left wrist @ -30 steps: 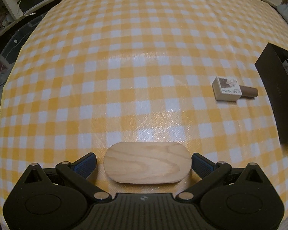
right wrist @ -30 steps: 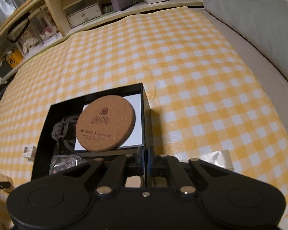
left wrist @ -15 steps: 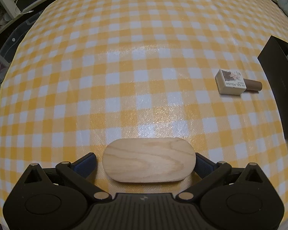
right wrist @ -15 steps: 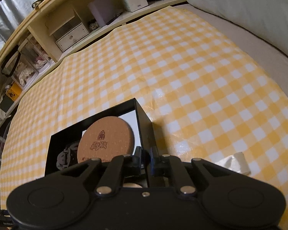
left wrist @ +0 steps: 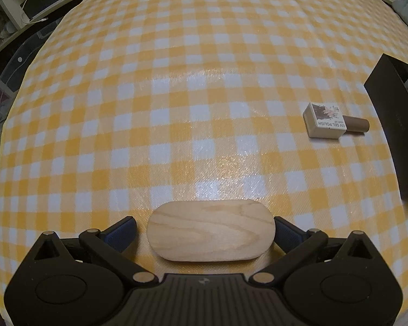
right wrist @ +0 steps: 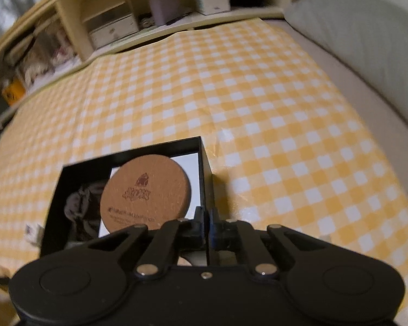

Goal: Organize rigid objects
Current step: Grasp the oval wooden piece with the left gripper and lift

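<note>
Gel polish bottle (left wrist: 329,121) (lying flat) beside black box (left wrist: 393,125).

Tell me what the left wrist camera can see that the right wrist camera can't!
Only the left wrist view shows the left gripper, open around the oval wooden block.

Only the right wrist view shows inside the black box, where the round cork coaster sits, with the right gripper shut on the box wall. It also shows the shelves.

Both show the yellow checked cloth, the black box and the little gel polish bottle.
</note>
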A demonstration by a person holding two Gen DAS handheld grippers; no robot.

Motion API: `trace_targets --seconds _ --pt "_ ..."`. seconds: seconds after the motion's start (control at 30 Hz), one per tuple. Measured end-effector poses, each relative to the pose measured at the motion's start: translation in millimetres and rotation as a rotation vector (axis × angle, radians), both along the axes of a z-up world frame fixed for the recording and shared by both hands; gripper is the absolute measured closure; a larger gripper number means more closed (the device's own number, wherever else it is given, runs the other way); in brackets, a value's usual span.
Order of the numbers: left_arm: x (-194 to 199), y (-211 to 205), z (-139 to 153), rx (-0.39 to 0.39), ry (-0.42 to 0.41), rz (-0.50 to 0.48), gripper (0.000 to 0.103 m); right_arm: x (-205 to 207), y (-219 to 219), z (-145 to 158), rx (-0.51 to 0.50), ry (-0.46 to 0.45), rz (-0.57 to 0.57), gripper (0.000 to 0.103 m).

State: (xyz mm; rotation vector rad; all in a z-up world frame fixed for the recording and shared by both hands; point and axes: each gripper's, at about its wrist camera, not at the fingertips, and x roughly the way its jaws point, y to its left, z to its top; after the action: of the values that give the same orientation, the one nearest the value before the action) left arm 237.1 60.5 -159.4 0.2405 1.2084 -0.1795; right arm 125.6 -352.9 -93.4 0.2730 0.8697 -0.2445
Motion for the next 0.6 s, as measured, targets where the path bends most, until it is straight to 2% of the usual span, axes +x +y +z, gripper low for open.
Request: trace_targets --seconds 0.1,0.47,0.6 --pt "1.4 -0.3 3.2 -0.002 0.001 -0.003 0.001 1.7 5.5 0.4 -0.049 0.005 0.017 0.100" --pt "-18.8 -14.2 23.0 0.000 0.019 -0.023 0.003 2.2 4.5 0.0 -0.039 0.002 0.012 0.100" --pt "-25.6 -24.6 23.4 0.009 0.012 0.018 0.010 1.4 3.2 0.2 -0.036 0.001 0.010 0.100"
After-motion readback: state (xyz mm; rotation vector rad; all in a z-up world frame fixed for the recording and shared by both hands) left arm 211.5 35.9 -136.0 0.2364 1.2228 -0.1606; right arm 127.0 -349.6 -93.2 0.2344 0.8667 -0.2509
